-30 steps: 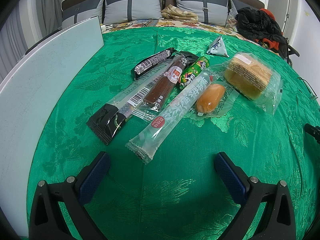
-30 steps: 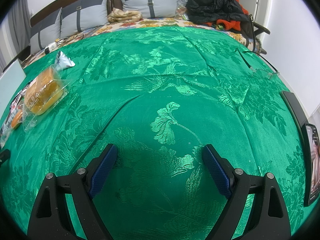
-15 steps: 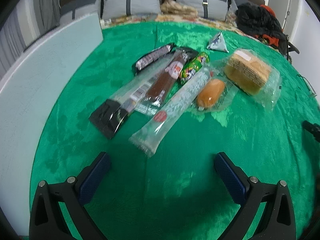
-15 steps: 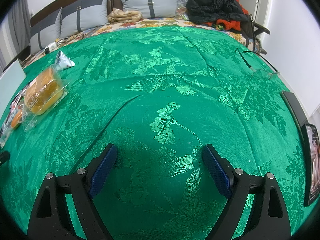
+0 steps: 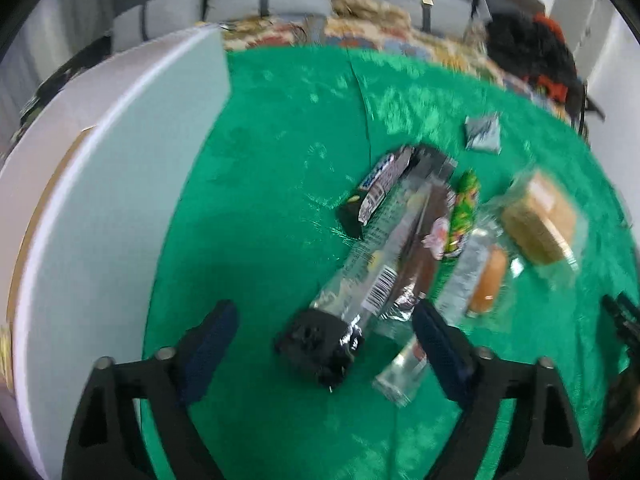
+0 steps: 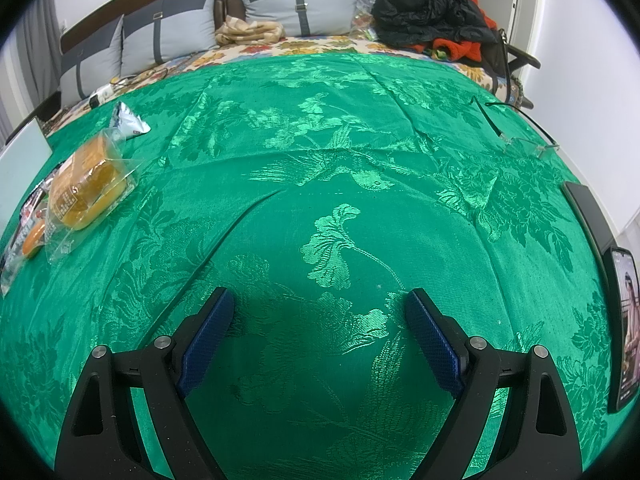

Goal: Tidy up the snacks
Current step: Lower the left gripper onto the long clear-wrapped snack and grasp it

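Several wrapped snacks lie in a row on the green cloth (image 5: 260, 220). My left gripper (image 5: 324, 330) is open, its fingers on either side of the black end of a long clear-and-black snack pack (image 5: 352, 284). Beside it lie a brown bar (image 5: 420, 256), a dark candy bar (image 5: 380, 184), a green sausage stick (image 5: 464, 212), a long clear pack (image 5: 404, 364), a small bun (image 5: 488, 280) and a wrapped cake (image 5: 538, 218). My right gripper (image 6: 318, 312) is open and empty over bare cloth; the cake (image 6: 82, 184) is far to its left.
A white box wall (image 5: 104, 200) stands along the left. A small silver packet (image 5: 484, 132) lies behind the row. In the right wrist view, glasses (image 6: 528, 144) and a phone (image 6: 626, 328) lie at the right edge. Pillows and clothes are behind.
My left gripper has moved forward and left, so the black end of the long pack now sits between its fingers; the view is blurred. The right gripper has not moved.
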